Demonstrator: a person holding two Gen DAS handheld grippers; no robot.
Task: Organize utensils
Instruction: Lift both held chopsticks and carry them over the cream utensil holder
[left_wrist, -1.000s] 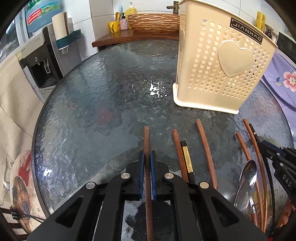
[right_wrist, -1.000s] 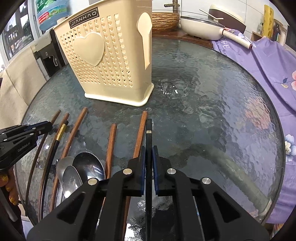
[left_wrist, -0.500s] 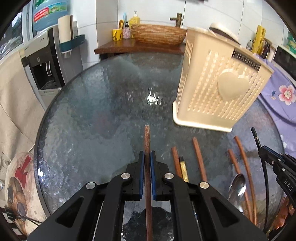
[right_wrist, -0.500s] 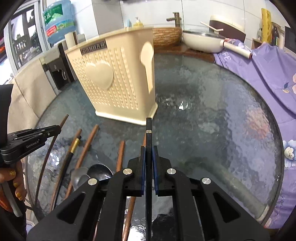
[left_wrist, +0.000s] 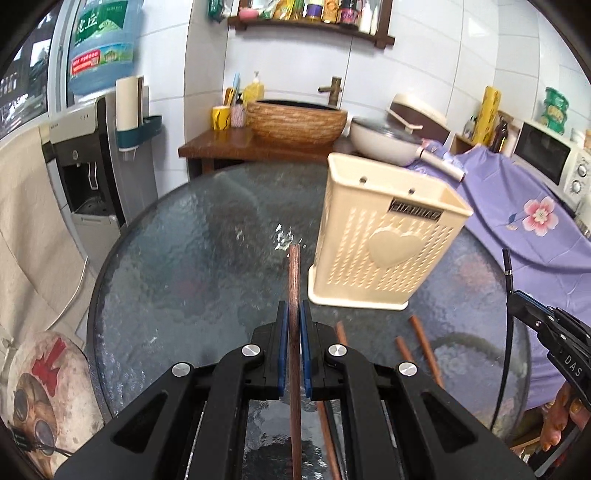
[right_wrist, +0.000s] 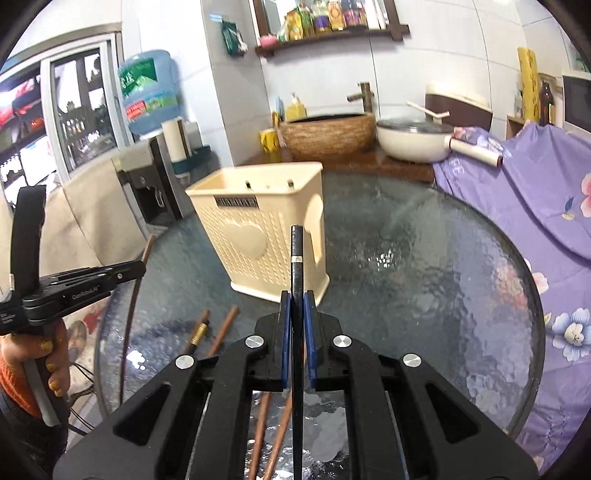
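Note:
My left gripper is shut on a brown wooden chopstick that sticks out forward, lifted above the glass table. My right gripper is shut on a black chopstick with a silver band, also raised. The cream perforated utensil holder with a heart stands upright just right of the brown chopstick's tip; in the right wrist view the holder sits right behind the black chopstick's tip. Several more chopsticks lie on the glass near the front; loose chopsticks also show below the holder.
A purple flowered cloth covers the right side. Behind the table a wooden counter holds a woven basin and a white pan. A water dispenser stands at the left. A person's hand grips the left tool.
Both grippers have risen off the table with their chopsticks and tilted up, so the holder's open top and the back wall have come into view. The spoons have dropped out of view.

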